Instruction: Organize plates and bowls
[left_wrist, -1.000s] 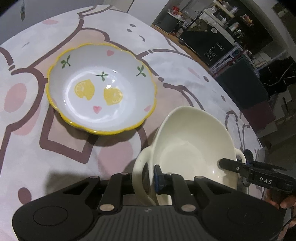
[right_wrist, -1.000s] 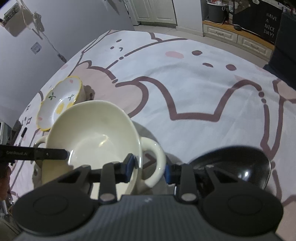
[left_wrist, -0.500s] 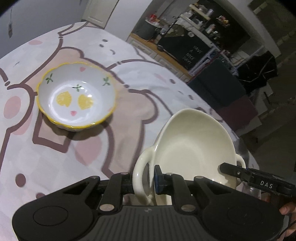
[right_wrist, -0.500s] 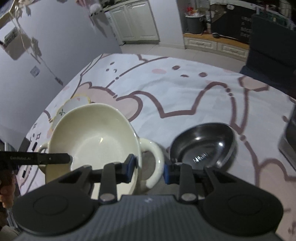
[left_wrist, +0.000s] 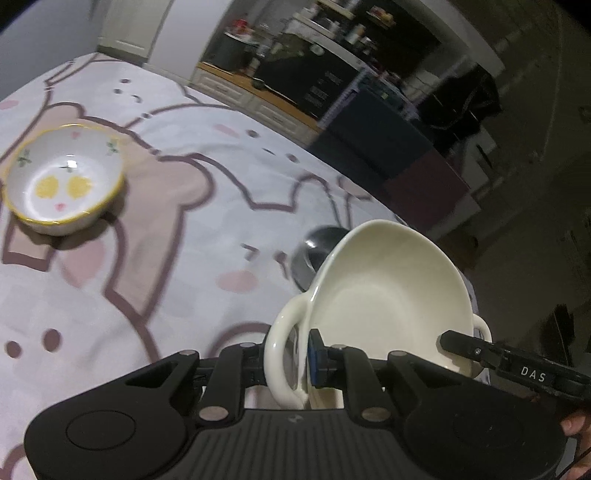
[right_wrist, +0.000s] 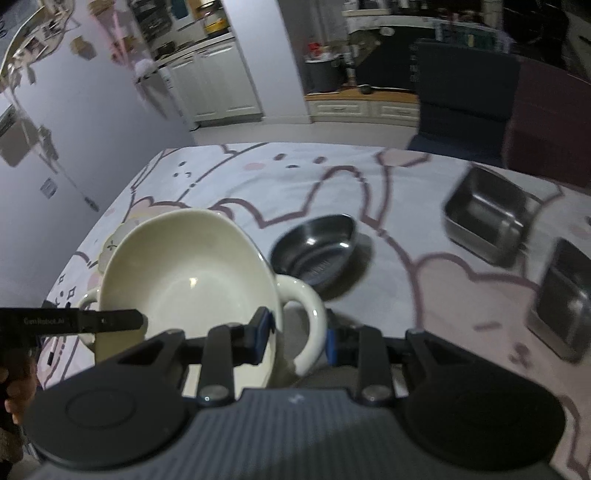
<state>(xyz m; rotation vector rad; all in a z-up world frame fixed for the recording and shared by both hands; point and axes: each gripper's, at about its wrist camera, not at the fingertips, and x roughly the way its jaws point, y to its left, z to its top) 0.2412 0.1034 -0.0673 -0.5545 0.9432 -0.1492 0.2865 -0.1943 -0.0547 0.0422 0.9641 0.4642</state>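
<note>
1. Since the earlier frames the cream two-handled bowl has come up off the cloth and travelled away from the lemon bowl, which now sits smaller and farther off at left; a steel oval dish and two steel square tins have come into the right wrist view.
2. Left gripper: jaws nearly closed, pinched on the bowl's near loop handle/rim. One blue pad sits inside the rim, other finger is outside the handle.
3. Right gripper: jaws partway open, straddling the opposite handle, one pad inside the bowl wall, one outside the loop. Looks like it bears on it, so a two-sided carry.
4. Bowl is airborne, tilted a bit, empty, w/ steel oval dish just beyond it in both views.
5. Step in hand, my guess: carry the cream bowl to a stacking spot, prob. near the steel ware or onto another bowl.
6. To do it well: keep both hands moving together, same speed & height, so handles aren't twisted or pulled apart.
7. Level the bowl before lowering; a tilted rim would land on one edge.
8. Clear the oval dish's rim w/ the bowl's underside, which can't be seen from here.
9. Lower slow, base down first, then let go both sides at once.
</note>
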